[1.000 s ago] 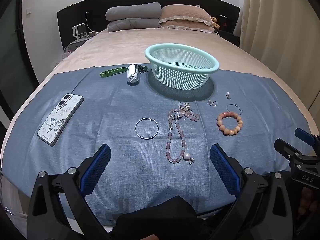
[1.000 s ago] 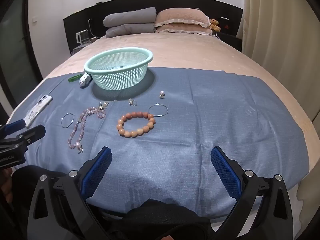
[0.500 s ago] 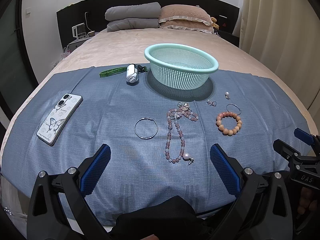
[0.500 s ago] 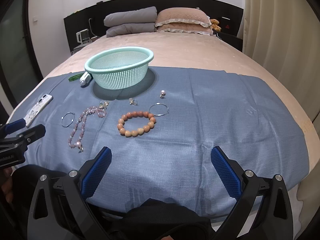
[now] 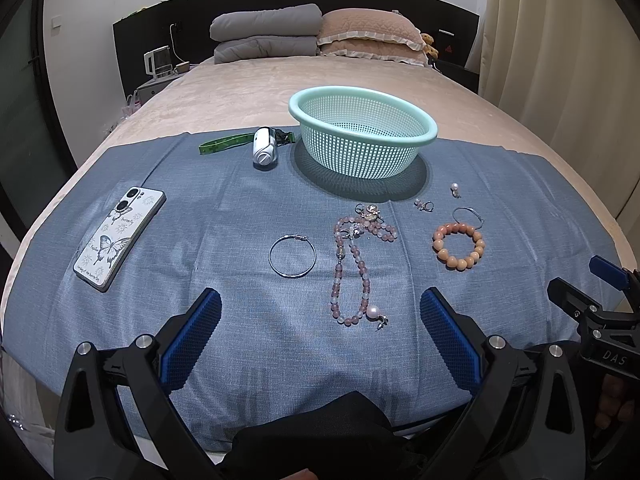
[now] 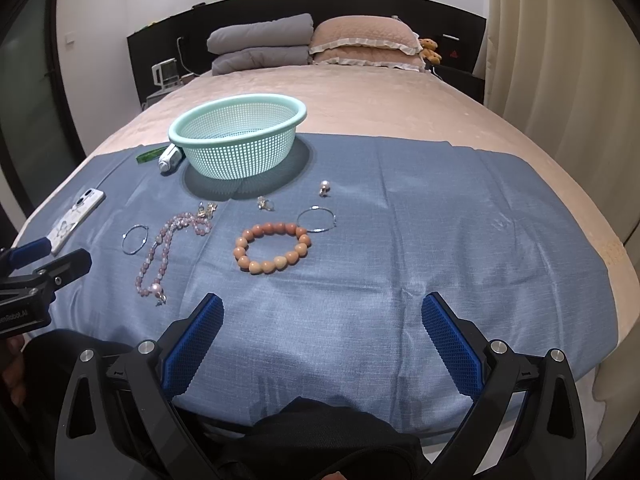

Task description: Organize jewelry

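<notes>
Hovering low over the near edge of the blue cloth (image 5: pixel 224 208), the left gripper (image 5: pixel 320 322) is spread wide and gripping nothing, its blue pads (image 5: pixel 192 336) well apart. The right gripper (image 6: pixel 322 328) is hanging the same way over its side of the cloth, jaws released and bare.

All the jewelry is lying on the cloth, outside the basket (image 5: pixel 362 136), which is sitting upright toward the far edge. An orange bead bracelet (image 6: pixel 272 246) is resting ahead of the right gripper, with a thin silver hoop (image 6: pixel 316 219) touching its far right side. Beyond them a small ring (image 6: pixel 265 203) and a pearl earring (image 6: pixel 324 188) are lying near the basket's shadow. A long pink bead strand (image 5: pixel 352 264) is stretching toward the left gripper, a pearl at its near end and small charms (image 5: pixel 368 212) bunched at its far end. A second hoop (image 5: pixel 292 256) is lying just left of the strand.

A phone (image 5: pixel 120 242) in a butterfly case is sitting face down at the left of the cloth. A small white device (image 5: pixel 264 148) on a green strap (image 5: pixel 226 144) is lying just left of the basket.
</notes>
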The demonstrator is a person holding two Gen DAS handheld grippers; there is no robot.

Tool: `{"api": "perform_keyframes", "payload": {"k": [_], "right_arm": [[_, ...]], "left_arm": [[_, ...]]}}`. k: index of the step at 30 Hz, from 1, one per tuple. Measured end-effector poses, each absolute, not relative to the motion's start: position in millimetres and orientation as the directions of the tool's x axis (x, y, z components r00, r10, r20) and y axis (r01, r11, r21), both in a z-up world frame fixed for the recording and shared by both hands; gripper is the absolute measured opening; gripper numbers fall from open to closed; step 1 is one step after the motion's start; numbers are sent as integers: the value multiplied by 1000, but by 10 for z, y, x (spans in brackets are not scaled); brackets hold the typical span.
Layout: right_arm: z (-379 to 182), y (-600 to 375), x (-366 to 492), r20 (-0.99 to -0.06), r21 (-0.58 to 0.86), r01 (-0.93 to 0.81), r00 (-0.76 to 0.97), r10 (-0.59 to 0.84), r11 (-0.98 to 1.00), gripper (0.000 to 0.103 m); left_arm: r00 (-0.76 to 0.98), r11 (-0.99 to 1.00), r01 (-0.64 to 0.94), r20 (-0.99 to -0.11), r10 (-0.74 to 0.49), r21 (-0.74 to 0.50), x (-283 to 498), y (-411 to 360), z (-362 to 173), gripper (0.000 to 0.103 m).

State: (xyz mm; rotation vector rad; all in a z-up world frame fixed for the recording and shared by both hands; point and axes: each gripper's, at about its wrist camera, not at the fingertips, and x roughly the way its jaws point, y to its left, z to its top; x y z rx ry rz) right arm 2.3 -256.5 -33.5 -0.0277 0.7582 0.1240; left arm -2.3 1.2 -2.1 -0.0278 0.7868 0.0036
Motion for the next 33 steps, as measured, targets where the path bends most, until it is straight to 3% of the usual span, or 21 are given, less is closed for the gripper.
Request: {"api": "perform_keyframes", "payload": {"k": [33], "right_arm": [[-334, -2548, 26, -693, -6, -122, 716, 84, 993, 95]], "left_arm": [[705, 1000, -14, -710, -9, -26, 5, -12, -30, 97]]}}
